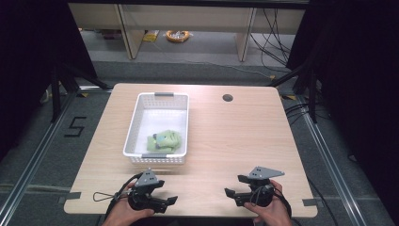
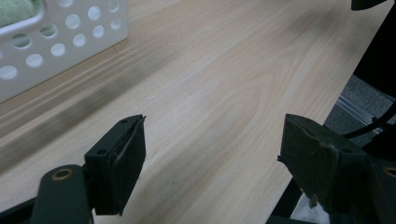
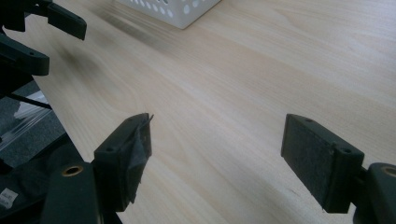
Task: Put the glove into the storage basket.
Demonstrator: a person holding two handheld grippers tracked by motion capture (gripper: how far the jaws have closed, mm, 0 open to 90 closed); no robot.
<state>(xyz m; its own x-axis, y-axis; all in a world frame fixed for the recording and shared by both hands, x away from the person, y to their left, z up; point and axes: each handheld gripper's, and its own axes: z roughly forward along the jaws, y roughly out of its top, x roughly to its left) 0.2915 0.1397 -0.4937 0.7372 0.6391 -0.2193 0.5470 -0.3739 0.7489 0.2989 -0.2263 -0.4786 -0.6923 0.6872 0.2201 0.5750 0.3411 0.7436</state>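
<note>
A white perforated basket (image 1: 162,96) stands on the left half of the wooden table (image 1: 235,132), with a green folded cloth (image 1: 164,141) inside at its near end. My left gripper (image 1: 167,191) rests near the front edge, just below the basket, pointing right, open and empty. My right gripper (image 1: 234,185) sits at the front right, pointing left toward it, also open and empty. In the left gripper view the jaws of my left gripper (image 2: 212,158) stand wide over bare wood, beside the basket (image 2: 70,32) and cloth (image 2: 16,9). In the right gripper view my right gripper (image 3: 217,158) is equally wide.
A round cable hole (image 1: 227,98) lies at the table's far right. The basket corner (image 3: 173,9) and the left gripper (image 3: 53,42) show in the right gripper view. Beyond the table are wooden furniture legs, cables and a floor mark.
</note>
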